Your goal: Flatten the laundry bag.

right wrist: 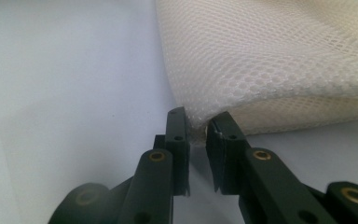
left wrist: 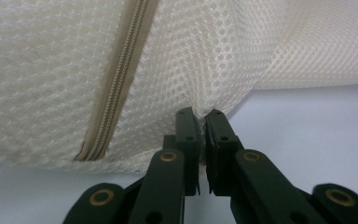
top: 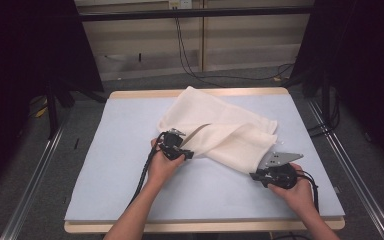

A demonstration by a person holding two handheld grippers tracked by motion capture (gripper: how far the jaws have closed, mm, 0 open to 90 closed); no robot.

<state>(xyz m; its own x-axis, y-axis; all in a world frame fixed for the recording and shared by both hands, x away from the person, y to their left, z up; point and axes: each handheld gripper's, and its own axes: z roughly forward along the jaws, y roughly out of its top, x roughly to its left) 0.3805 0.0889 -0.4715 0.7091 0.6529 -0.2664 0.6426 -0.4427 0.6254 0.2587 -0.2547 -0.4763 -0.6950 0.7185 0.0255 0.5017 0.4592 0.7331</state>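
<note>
On the pale blue table [top: 120, 165], the cream mesh laundry bag [top: 220, 127] lay crumpled, its zipper [left wrist: 116, 84] facing the left gripper [top: 176, 148], whose jaws were clamped on a thin pinch of mesh. The right gripper [top: 269, 174] had its jaws clamped on the bag's near corner. Either shallow bite seemed likely to slip if the hands pulled apart, and the open weave might snag.
</note>
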